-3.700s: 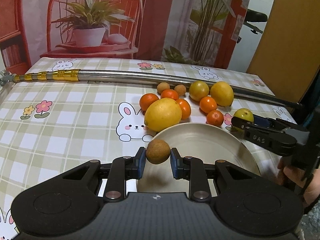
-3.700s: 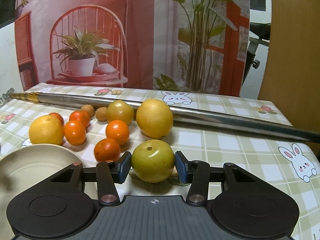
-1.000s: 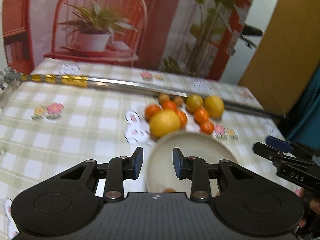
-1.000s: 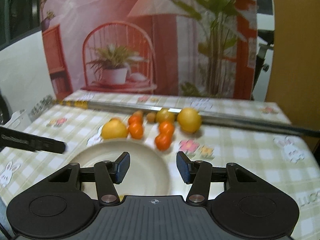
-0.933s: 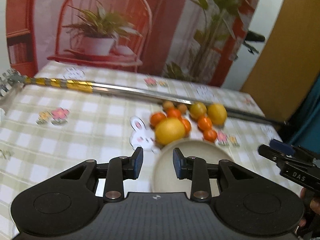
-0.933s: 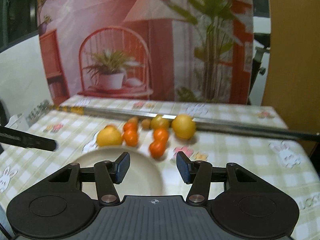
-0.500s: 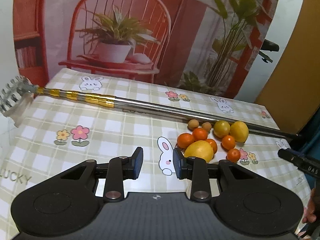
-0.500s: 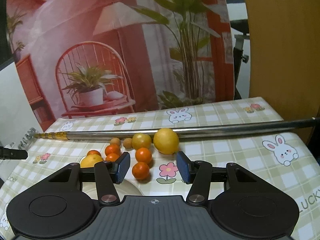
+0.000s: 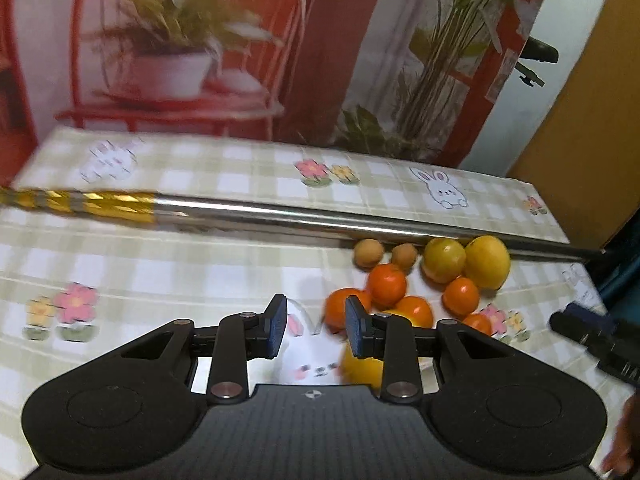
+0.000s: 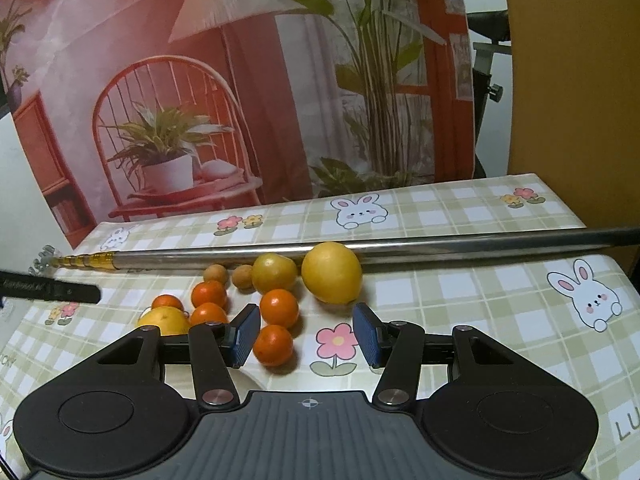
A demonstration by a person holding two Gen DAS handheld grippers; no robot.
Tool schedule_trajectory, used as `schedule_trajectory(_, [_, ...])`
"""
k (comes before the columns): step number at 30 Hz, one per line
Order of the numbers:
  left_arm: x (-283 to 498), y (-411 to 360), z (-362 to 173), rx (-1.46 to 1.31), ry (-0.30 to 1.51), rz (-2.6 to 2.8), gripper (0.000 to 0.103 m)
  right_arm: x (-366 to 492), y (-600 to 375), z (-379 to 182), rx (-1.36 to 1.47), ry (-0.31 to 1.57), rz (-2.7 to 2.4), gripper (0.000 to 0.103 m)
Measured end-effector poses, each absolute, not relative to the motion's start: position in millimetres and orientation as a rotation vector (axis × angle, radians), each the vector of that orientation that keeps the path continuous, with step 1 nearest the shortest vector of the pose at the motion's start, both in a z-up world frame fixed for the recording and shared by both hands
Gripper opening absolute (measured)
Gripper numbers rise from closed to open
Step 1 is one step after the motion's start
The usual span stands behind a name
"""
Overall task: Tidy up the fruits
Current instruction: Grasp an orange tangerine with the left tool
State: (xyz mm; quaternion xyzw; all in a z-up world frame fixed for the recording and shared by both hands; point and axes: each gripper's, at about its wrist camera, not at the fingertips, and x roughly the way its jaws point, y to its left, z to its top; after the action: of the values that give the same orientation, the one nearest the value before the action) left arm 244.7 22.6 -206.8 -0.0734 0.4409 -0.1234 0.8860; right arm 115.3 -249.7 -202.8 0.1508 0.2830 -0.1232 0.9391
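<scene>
My left gripper (image 9: 312, 326) is open and empty above the checked tablecloth, just left of the fruit pile. Several small oranges (image 9: 387, 284), two brown longans (image 9: 369, 253), a green-yellow fruit (image 9: 444, 260) and a yellow citrus (image 9: 487, 262) lie against a metal pole. A big yellow fruit (image 9: 362, 368) sits partly hidden behind my right finger. My right gripper (image 10: 306, 334) is open and empty, with an orange (image 10: 274, 345) just in front of its left finger. The pale plate shows only as a sliver of rim (image 10: 250, 380) behind that gripper's body.
A long metal pole (image 10: 440, 245) with a gold end (image 9: 80, 204) lies across the table behind the fruit. The other gripper's black tip shows at the right of the left wrist view (image 9: 592, 336) and at the left of the right wrist view (image 10: 52, 291). A printed backdrop stands behind the table.
Both grippers let go of their fruits over the plate and pulled back and up. The left gripper has since moved forward toward the fruit pile; the right one has drawn closer to the oranges.
</scene>
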Motion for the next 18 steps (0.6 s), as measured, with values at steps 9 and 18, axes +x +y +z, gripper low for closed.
schedule_trajectory(9, [283.9, 16.9, -241.2, -0.361, 1.063, -0.261, 0.034, 124.3, -259.5, -213.5, 0.324, 0.595, -0.259, 0.048])
schedule_trajectory(18, [296.2, 12.3, -254.6, -0.415, 1.096, -0.239, 0.037, 124.3, -267.6, -222.9, 0.345, 0.614, -0.275, 0.048])
